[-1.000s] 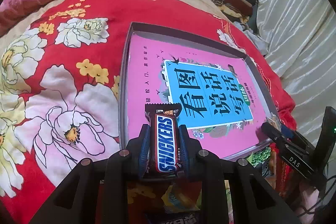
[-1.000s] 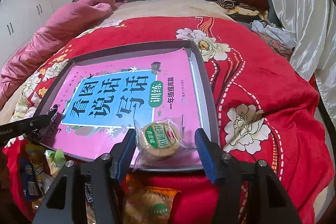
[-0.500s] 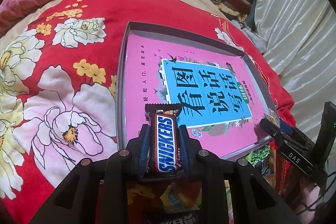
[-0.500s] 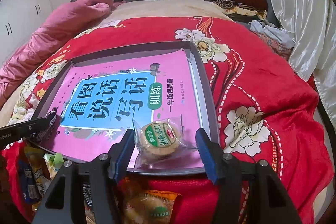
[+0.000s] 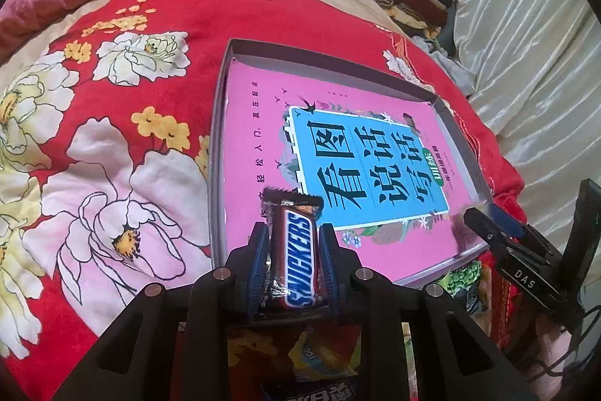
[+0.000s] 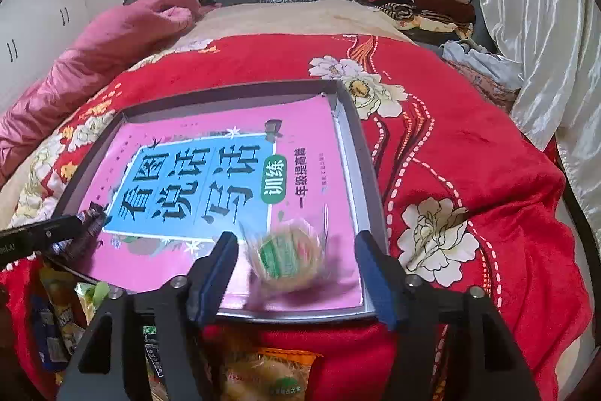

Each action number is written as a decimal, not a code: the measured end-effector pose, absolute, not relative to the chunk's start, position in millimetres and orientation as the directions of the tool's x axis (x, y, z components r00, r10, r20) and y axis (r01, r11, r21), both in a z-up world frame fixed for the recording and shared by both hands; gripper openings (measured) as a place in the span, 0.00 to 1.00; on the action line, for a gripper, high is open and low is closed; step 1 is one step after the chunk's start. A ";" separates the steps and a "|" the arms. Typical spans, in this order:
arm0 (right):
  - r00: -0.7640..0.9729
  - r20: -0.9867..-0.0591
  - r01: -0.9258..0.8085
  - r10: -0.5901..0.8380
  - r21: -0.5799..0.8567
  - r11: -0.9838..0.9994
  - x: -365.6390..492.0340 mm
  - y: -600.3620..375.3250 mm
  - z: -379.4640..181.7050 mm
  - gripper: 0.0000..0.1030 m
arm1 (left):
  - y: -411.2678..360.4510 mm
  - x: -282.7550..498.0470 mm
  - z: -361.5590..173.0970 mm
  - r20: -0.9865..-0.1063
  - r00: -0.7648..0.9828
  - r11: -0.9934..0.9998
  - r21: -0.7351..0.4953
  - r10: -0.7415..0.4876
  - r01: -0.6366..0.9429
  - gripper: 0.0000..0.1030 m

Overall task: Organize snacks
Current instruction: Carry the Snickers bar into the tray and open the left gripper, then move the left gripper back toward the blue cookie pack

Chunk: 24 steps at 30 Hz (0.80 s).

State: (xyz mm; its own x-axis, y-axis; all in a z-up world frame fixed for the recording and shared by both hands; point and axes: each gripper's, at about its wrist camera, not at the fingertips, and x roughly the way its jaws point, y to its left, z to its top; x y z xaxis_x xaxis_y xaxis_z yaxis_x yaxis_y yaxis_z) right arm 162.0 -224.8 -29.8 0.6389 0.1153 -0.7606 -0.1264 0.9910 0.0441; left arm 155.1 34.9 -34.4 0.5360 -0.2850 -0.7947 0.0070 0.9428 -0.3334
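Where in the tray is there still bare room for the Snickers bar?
Most of the tray is free: the pink book cover from the left wall to the far wall is bare. Only the near right corner is taken, by the wrapped round cake. Snack packets crowd the bedspread below the near rim.

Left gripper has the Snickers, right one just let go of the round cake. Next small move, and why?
Probably lower the left gripper a little and open it. It is shut on the brown Snickers bar, held over the near left corner of the grey shallow tray lined with a pink book. The right gripper has just been opening; the clear-wrapped round cake sits blurred between its fingers, not pinched.
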 end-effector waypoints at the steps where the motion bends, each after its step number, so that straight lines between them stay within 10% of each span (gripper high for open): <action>1: 0.640 -0.760 -0.124 0.115 0.046 0.991 162.3 -225.5 -29.0 0.65 | 35.2 155.1 -34.0 -0.794 0.537 0.943 -0.334 -0.285 0.007 0.27; 24: 0.682 -0.715 -0.129 0.154 0.090 0.988 137.2 -232.9 3.1 0.69 | 54.1 141.5 -2.2 -0.744 0.599 0.930 -0.369 -0.297 0.003 0.56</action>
State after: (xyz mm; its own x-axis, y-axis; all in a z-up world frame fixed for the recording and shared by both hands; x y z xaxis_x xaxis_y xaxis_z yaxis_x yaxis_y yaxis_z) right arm 137.2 -232.9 3.1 0.6821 0.1542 -0.7148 -0.1290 0.9876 0.0900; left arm 141.5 54.1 -2.2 0.5991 -0.2971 -0.7435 0.0033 0.9295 -0.3688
